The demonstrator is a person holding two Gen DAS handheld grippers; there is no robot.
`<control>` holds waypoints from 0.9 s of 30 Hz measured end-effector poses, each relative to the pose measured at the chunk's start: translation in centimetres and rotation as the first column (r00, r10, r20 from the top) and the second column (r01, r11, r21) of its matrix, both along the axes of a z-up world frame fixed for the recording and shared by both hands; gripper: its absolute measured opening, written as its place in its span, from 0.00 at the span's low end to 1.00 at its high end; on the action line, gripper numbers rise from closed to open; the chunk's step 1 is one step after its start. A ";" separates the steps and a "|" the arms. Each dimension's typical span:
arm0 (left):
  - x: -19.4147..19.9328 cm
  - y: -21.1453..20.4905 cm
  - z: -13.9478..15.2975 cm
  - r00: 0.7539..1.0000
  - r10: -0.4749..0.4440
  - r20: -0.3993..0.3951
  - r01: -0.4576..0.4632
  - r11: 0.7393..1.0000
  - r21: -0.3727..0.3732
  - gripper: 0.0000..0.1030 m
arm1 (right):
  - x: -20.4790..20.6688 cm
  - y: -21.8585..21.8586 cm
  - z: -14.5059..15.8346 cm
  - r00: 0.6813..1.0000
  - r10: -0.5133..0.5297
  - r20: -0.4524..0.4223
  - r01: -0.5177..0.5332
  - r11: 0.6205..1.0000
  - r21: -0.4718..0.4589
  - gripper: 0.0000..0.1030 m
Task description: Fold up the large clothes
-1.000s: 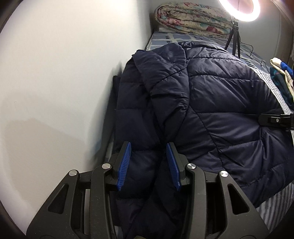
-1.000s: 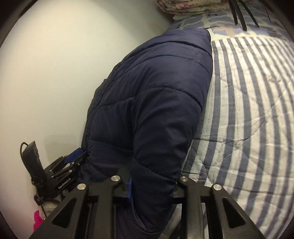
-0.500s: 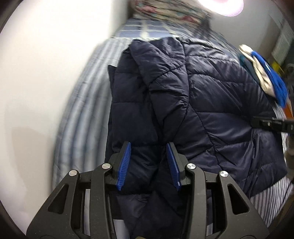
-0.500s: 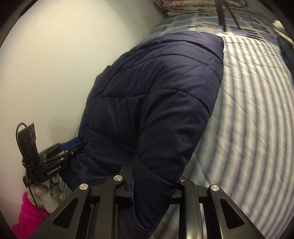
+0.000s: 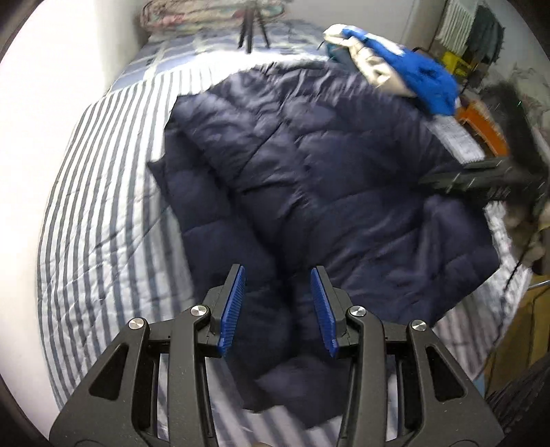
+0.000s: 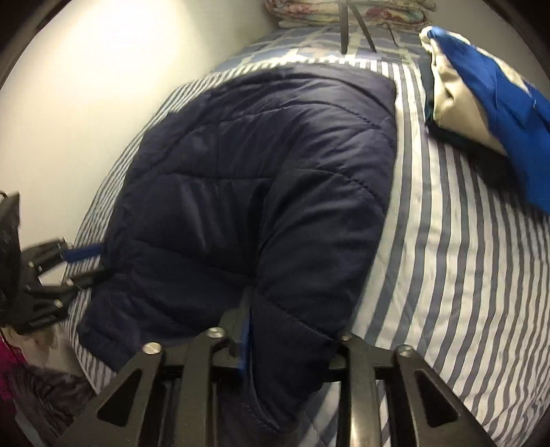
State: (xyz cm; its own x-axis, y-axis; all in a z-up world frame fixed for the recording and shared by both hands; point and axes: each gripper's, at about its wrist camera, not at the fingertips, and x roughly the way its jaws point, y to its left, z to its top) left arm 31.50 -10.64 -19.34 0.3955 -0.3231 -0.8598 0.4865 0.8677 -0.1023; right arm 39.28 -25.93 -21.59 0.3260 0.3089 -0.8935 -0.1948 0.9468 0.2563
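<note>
You have a big dark blue puffy jacket lying on the striped bed cover, close to the wall. You hold it at two spots so you can pull it flat and straight before you fold it.

Your left tongs are part way open, with a thick roll of the jacket between the blue pads. The pads seem to squeeze it, so it looks like you have it.

Your right tongs have just been opening a little. A fat piece of the jacket sits between them. It hides one pad, so you cannot tell if the tongs still press on it or have let go.

The jacket looks soft and puffy, with stitched lines that make squares. One sleeve is folded across the front. The fabric is smooth and may slip. It is bumpy, not flat yet.

A blue and cream pile of clothes sits at the far side, just beside the jacket's edge. A rolled flowery blanket lies at the head of the bed.
</note>
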 end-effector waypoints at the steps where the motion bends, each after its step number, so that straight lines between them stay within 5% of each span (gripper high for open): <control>1: -0.2 -0.1 0.8 1.000 -0.001 0.012 0.001 1.000 -0.017 0.40 | -0.2 0.2 -0.1 1.000 0.009 0.000 -0.009 1.000 -0.015 0.41; 7: 2.2 0.5 4.0 0.990 0.039 0.133 -0.033 0.999 -0.043 0.40 | -0.3 -0.3 3.3 0.992 0.067 0.106 -0.059 0.995 -0.080 0.42; 11: 5.4 0.5 2.4 0.987 0.099 0.125 -0.088 0.992 -0.088 0.40 | -0.2 0.3 5.1 0.945 0.004 0.328 0.045 0.989 -0.142 0.42; 15: 8.0 0.6 -0.4 0.987 0.135 0.087 -0.129 0.989 -0.069 0.40 | 1.2 0.0 4.3 0.912 -0.051 0.408 0.096 0.991 -0.090 0.42; 21: 10.8 1.8 -3.8 0.987 0.159 0.009 -0.158 0.983 -0.094 0.49 | 3.0 -2.7 0.1 0.942 -0.111 0.316 0.139 0.988 -0.070 0.42; 27: 11.1 2.6 -3.7 0.990 0.141 -0.002 -0.140 0.981 -0.132 0.52 | 2.6 -1.8 -1.8 0.958 -0.100 0.270 0.137 0.983 -0.122 0.45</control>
State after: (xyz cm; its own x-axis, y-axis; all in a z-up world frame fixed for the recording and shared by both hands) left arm 42.63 -8.08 -23.03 0.4513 -0.3736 -0.8104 0.3614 0.9068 -0.2168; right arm 41.88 -27.68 -23.39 0.5804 0.1338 -0.8033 -0.1221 0.9896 0.0766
